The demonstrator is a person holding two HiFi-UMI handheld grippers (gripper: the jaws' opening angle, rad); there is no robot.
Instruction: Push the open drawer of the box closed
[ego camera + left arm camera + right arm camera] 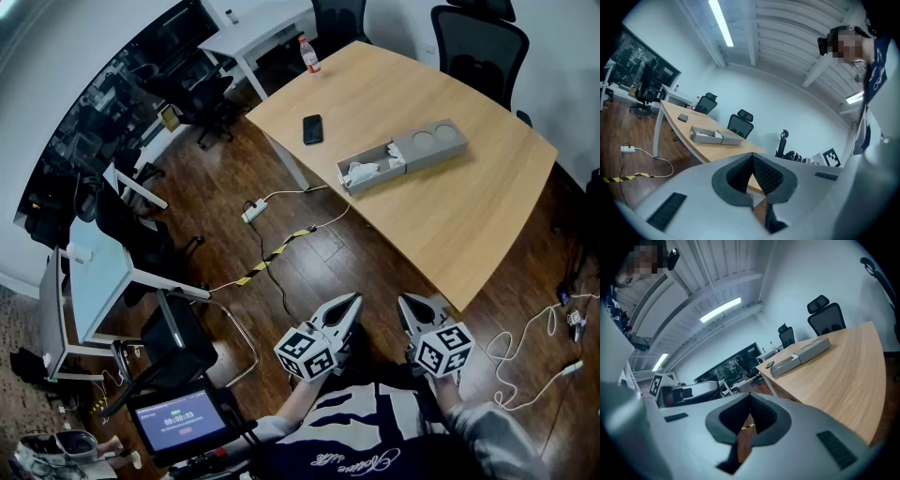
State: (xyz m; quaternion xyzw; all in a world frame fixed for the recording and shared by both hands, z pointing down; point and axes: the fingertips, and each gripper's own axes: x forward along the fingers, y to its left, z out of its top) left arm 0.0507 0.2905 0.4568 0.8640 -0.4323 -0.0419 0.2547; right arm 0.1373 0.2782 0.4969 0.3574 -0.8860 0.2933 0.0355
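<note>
A grey box (428, 145) lies on the wooden table (469, 234), its drawer (369, 172) pulled out toward the left with white items inside. Both grippers hang low near the person's body, well short of the table's near edge and far from the box. My left gripper (353, 301) is shut with nothing in it, its jaws meeting at the tip (752, 154). My right gripper (411, 302) is likewise shut and empty (750, 394). The box (727, 138) with its open drawer (702, 135) shows small and distant in the left gripper view. In the right gripper view the box (814, 347) and its drawer (784, 365) are also far off.
A black phone (312, 128) and a bottle (310, 56) sit on the table's far side. Black office chairs (476, 42) stand behind it. On the wooden floor lie a power strip (253, 211), cables and yellow-black tape (272, 255). A screen (178, 420) stands at lower left.
</note>
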